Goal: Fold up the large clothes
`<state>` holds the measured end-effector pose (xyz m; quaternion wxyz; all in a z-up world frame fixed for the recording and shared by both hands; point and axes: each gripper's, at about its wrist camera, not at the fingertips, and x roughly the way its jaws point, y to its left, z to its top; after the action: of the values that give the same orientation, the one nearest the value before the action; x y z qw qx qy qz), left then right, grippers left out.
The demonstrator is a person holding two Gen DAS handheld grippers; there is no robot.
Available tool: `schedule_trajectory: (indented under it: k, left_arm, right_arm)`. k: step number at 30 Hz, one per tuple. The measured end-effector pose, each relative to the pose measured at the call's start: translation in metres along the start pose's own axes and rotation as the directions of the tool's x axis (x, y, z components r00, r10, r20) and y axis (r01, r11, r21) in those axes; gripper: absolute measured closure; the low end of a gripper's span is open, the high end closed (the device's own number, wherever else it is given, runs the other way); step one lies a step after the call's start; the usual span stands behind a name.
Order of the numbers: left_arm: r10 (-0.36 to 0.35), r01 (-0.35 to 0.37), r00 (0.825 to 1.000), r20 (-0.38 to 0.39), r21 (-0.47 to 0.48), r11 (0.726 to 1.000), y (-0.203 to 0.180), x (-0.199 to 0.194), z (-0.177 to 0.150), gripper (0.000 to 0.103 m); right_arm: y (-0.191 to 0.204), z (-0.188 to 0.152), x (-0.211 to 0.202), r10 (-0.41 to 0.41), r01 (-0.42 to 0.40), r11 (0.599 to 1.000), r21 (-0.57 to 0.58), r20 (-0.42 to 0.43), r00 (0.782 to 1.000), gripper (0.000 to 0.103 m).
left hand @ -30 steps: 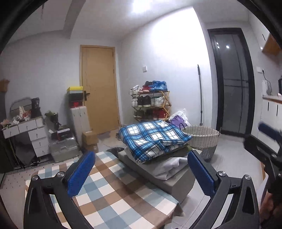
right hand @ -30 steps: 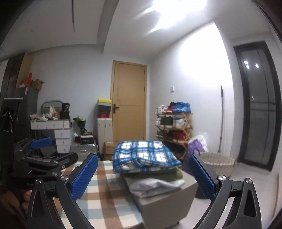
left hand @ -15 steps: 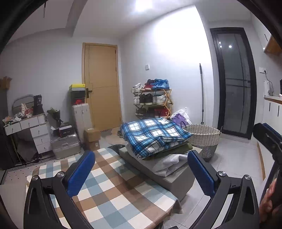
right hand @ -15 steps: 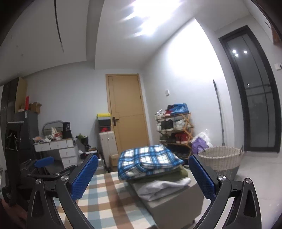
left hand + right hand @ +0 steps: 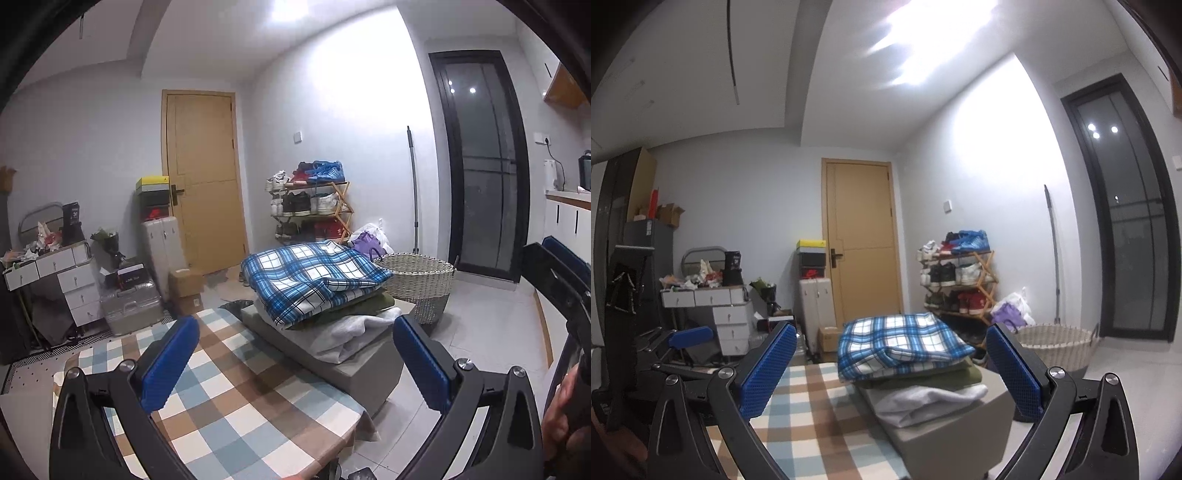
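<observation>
Both tools are held above the near end of the checked surface (image 5: 236, 398), pointing across the room. The left gripper (image 5: 295, 365) has its jaws spread wide with nothing between them. The right gripper (image 5: 892, 369) is likewise fully spread and empty. Neither touches any cloth.

The clothes sit in a stack on a grey block (image 5: 354, 365) at the far edge of the surface. A blue plaid garment (image 5: 310, 277) lies on top, loosely folded, with one edge drooping over the front. Beneath it is an olive garment (image 5: 373, 301), then a white garment (image 5: 351, 332) that spills out toward the right side.

Judgement: no piece is in hand, so the step appears to be either reaching for the next piece or ending the job; the pictures do not settle which. If a piece is to be taken, the plaid one on top is the sensible choice. Each tool should take a separate corner along the drooping front edge, pinching only the top layer so the olive piece below is not dragged. The piece should then be lifted clear and spread flat on the checked surface before any fold.

Containers: a woven basket (image 5: 417, 277) stands on the floor beyond the stack; its contents are not visible. A shoe rack (image 5: 314, 206) by the wall holds several pairs.
</observation>
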<state>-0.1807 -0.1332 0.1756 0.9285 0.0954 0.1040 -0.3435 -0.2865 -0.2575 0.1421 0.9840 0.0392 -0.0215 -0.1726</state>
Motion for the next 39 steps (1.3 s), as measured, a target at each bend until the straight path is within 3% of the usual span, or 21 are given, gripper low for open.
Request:
schedule_trajectory:
  k: [11,25,39]
  left_arm:
    - [-0.002,0.002,1.0,-0.006,-0.009,1.0,0.001,0.0,0.002,0.001]
    - [-0.004,0.004,1.0,-0.008,0.013,1.0,-0.003,-0.001,0.003,0.001]
    - [0.003,-0.003,1.0,-0.006,-0.016,1.0,0.004,-0.002,0.004,0.001]
  right_arm:
    - [0.004,0.0,-0.001,0.009,-0.008,0.999,-0.035,0.018,1.0,0.0]
    - [-0.019,0.002,0.006,-0.005,0.007,0.998,0.07,-0.022,1.0,0.0]
    - [-0.009,0.004,0.0,0.006,-0.006,1.0,0.025,0.001,1.0,0.0]
